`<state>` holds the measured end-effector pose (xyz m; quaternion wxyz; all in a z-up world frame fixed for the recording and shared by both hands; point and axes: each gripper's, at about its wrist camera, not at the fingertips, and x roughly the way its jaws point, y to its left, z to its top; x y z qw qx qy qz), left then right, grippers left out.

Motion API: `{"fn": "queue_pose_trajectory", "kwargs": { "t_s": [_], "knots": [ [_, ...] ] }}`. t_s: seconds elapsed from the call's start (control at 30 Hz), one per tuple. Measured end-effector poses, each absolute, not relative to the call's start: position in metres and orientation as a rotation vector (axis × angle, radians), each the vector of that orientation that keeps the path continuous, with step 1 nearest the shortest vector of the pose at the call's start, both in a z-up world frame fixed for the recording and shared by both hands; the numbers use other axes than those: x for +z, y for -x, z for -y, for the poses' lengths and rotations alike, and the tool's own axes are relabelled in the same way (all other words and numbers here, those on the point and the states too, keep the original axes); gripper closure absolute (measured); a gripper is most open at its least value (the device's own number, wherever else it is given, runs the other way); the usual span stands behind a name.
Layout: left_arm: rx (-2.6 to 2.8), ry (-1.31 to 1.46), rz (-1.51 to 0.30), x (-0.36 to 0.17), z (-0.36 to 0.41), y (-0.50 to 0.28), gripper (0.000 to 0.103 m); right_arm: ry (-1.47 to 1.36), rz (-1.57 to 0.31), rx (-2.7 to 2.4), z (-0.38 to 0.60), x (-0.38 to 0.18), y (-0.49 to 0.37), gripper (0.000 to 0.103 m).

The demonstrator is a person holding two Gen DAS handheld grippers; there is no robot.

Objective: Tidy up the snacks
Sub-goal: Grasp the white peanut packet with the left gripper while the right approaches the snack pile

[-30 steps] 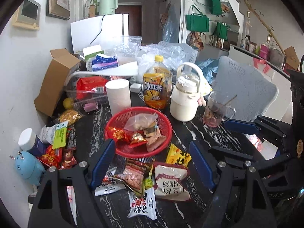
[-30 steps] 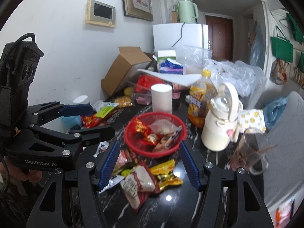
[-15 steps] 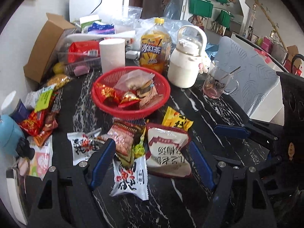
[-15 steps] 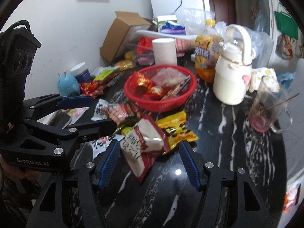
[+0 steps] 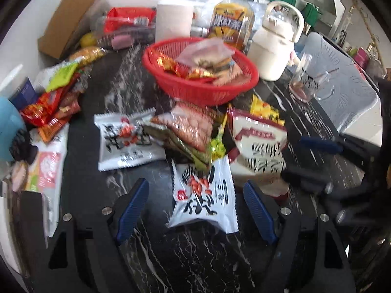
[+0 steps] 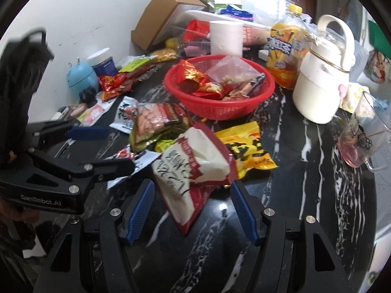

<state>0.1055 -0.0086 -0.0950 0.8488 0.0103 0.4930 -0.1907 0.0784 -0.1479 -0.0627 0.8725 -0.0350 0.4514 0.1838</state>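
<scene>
Left wrist view: left gripper, jaws spread, straddling white packet on desk; nothing pinched. Approach step.

Right wrist view: right gripper, jaws spread, above red-and-white bag; red basket behind. Next: lower, close, carry to basket.

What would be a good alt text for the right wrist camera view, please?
The open right gripper hovers over a red-and-white snack bag among loose packets on a black marble table. Behind stand a red basket of snacks, a cream kettle and an orange drink bottle; the left gripper enters from the left.
</scene>
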Motion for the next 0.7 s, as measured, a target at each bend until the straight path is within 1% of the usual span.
{"fn": "queue_pose_trajectory", "kwargs": {
  "t_s": [0.23,0.27,0.3,0.33,0.37,0.4,0.57,0.7],
  "knots": [
    [-0.453,-0.032,-1.069,-0.116,0.02,-0.105,0.024,0.022,-0.914,0.31,0.167,-0.055,-0.085,0.038],
    [-0.458,-0.024,-1.063,-0.117,0.018,-0.105,0.028,0.023,-0.906,0.3,0.168,-0.053,-0.085,0.038],
    [-0.471,-0.015,-1.047,-0.118,0.017,-0.104,0.049,0.022,-0.902,0.293,0.169,-0.052,-0.085,0.038],
    [-0.473,-0.015,-1.038,-0.119,0.016,-0.103,0.056,0.015,-0.897,0.29,0.17,-0.05,-0.086,0.038],
    [-0.482,-0.011,-1.024,-0.117,0.014,-0.102,0.059,0.008,-0.895,0.293,0.17,-0.049,-0.086,0.038],
    [-0.486,-0.007,-1.02,-0.116,0.012,-0.102,0.061,0.001,-0.895,0.299,0.169,-0.048,-0.087,0.038],
    [-0.463,0.022,-1.021,-0.116,0.002,-0.106,0.061,-0.045,-0.9,0.388,0.156,-0.046,-0.093,0.038],
    [-0.441,0.076,-1.019,-0.114,-0.018,-0.109,0.061,-0.002,-0.908,0.424,0.136,-0.048,-0.099,0.038]
  ]
}}
